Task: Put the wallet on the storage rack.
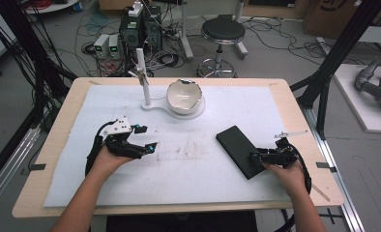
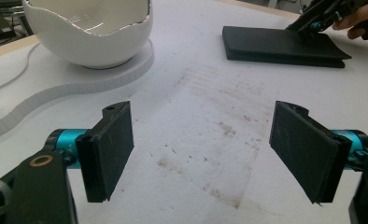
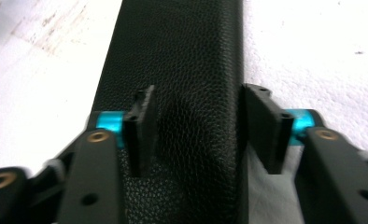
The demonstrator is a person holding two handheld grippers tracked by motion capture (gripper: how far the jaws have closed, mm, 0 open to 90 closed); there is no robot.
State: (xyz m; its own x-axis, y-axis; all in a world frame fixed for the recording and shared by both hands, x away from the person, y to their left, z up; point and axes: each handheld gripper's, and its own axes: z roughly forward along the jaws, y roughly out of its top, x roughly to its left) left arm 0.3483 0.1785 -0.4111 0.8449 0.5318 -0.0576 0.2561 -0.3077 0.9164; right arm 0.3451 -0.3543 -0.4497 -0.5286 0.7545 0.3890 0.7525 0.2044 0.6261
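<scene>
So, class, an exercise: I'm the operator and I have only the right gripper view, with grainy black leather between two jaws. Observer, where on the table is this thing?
Observer: It is a flat black case. It lies at an angle on the right half of the white mat, with the right gripper at its near end.
Operator: What else stands on the table?
Observer: A white bowl with a wavy rim sits on a white base at the far middle.
Operator: And the other hand?
Observer: The left gripper is left of centre, well apart from the case. Its jaws are wide open with nothing between them.
</scene>
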